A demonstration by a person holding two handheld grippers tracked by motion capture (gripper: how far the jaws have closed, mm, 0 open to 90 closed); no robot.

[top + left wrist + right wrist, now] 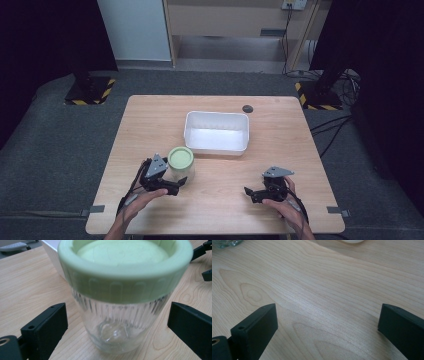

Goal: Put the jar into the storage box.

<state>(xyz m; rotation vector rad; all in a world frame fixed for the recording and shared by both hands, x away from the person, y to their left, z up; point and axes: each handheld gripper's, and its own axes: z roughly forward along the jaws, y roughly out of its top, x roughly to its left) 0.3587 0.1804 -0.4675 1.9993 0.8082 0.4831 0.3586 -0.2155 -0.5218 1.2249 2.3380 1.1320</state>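
A clear ribbed glass jar (180,165) with a pale green screw lid (125,267) stands upright on the wooden table, near its front left. My left gripper (176,186) is open, its jaws either side of the jar's glass body (117,322) with a gap on both sides. At the table's front right my right gripper (252,194) is open over bare wood (324,302), pointing left toward the jar, nothing between its jaws. The jar's glass base (224,243) shows at the top left of the right gripper view.
A white rectangular plastic tub (216,132) sits empty at the table's centre, just behind the jar. A small dark round object (247,108) lies near the far edge. Dark stands with hazard-striped feet (90,90) flank the table on grey carpet.
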